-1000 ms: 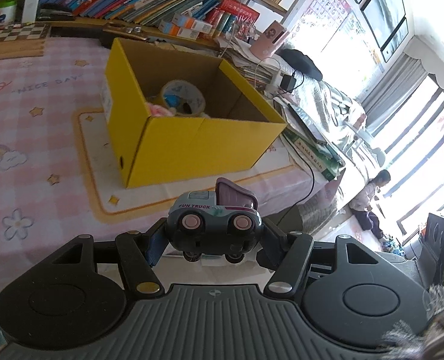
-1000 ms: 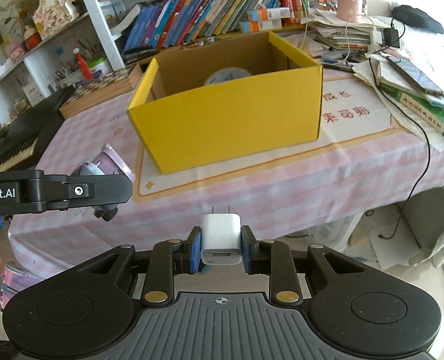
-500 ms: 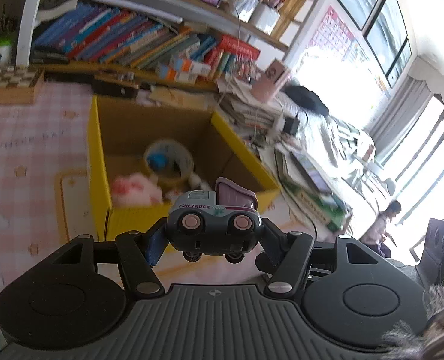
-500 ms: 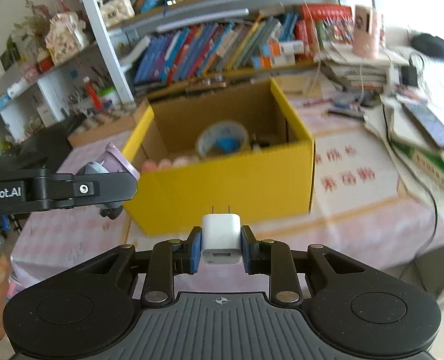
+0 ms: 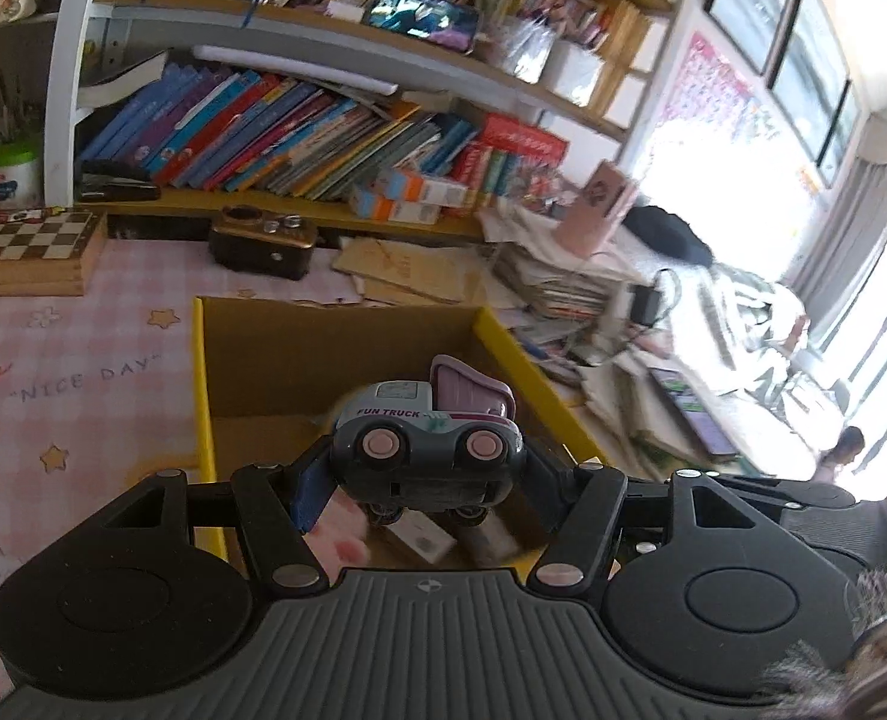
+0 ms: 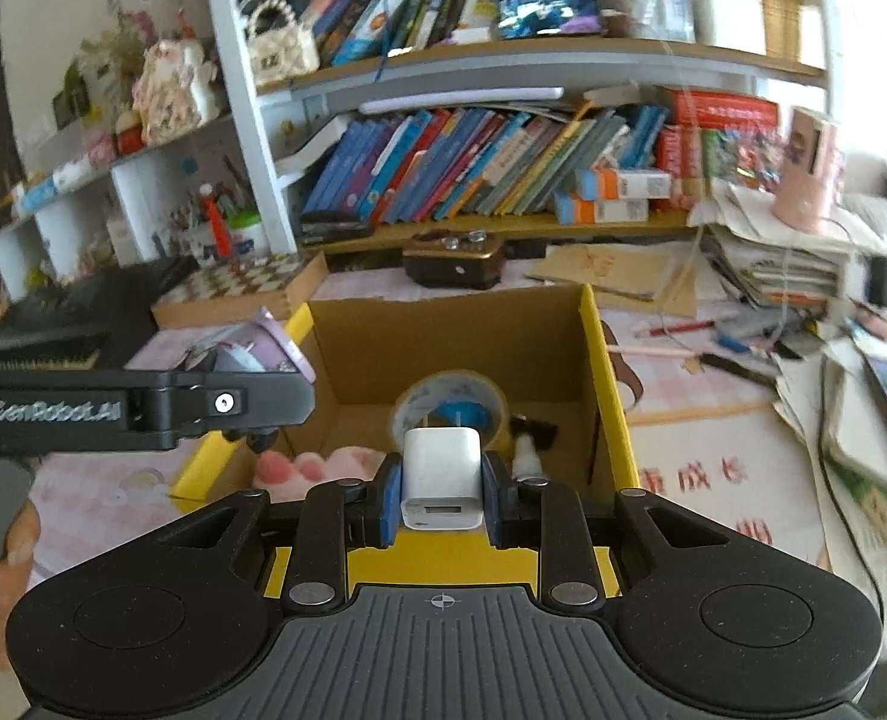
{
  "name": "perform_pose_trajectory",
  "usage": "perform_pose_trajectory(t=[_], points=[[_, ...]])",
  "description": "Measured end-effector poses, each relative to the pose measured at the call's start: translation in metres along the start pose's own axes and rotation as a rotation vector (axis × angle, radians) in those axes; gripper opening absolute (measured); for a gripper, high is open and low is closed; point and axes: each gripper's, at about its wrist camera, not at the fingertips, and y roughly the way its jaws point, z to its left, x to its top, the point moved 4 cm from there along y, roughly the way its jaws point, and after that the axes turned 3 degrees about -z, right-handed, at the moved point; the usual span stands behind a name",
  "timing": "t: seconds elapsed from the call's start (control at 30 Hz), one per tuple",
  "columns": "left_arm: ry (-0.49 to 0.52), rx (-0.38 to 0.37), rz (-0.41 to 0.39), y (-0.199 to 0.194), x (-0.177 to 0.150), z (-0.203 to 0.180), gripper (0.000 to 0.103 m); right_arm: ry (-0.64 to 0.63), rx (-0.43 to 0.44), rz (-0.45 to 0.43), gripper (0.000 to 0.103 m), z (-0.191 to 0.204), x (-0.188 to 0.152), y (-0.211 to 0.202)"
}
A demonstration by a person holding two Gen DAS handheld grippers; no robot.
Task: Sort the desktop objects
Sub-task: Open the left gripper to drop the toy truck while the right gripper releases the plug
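My left gripper (image 5: pixel 425 474) is shut on a grey and purple toy truck (image 5: pixel 425 426) marked "FUN TRUCK" and holds it over the open yellow cardboard box (image 5: pixel 203 372). My right gripper (image 6: pixel 440 486) is shut on a white USB charger (image 6: pixel 441 477) and holds it over the near edge of the same box (image 6: pixel 608 384). In the right wrist view the left gripper (image 6: pixel 143 408) reaches in from the left with the truck (image 6: pixel 257 354) above the box's left wall. Inside the box lie a tape roll (image 6: pixel 452 405), a pink plush toy (image 6: pixel 305 465) and small items.
The box stands on a pink checked tablecloth (image 5: pixel 53 396). Behind it are a chessboard box (image 5: pixel 23 246), a small dark radio (image 5: pixel 263 243) and a bookshelf (image 5: pixel 299 138). Stacks of papers and books (image 6: pixel 803 276) and cables crowd the table's right side.
Both grippers have moved forward and up, from in front of the box to over its opening. The box's inside now shows below the truck and the charger. Both grips are unchanged.
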Motion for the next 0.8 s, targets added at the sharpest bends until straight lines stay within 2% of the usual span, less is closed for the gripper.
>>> perform_pose_trajectory(t=[0.17,0.37,0.53,0.63,0.8], points=[[0.024,0.048,0.061,0.038,0.005,0.011,0.062,-0.089,0.006,0.066,0.026,0.001,0.004,0.037],[0.008,0.066,0.172,0.081,0.004,0.024,0.062,-0.186,0.025,0.184,0.026,-0.001,-0.002,0.075],[0.072,0.081,0.204,0.105,0.015,0.019,0.062,-0.243,0.068,0.313,0.026,-0.001,-0.007,0.102],[0.153,0.090,0.220,0.116,0.019,0.009,0.062,-0.243,0.098,0.387,0.026,-0.002,-0.007,0.115],[0.247,0.095,0.283,0.136,0.014,-0.004,0.062,-0.323,0.141,0.446,0.026,0.006,-0.010,0.118]])
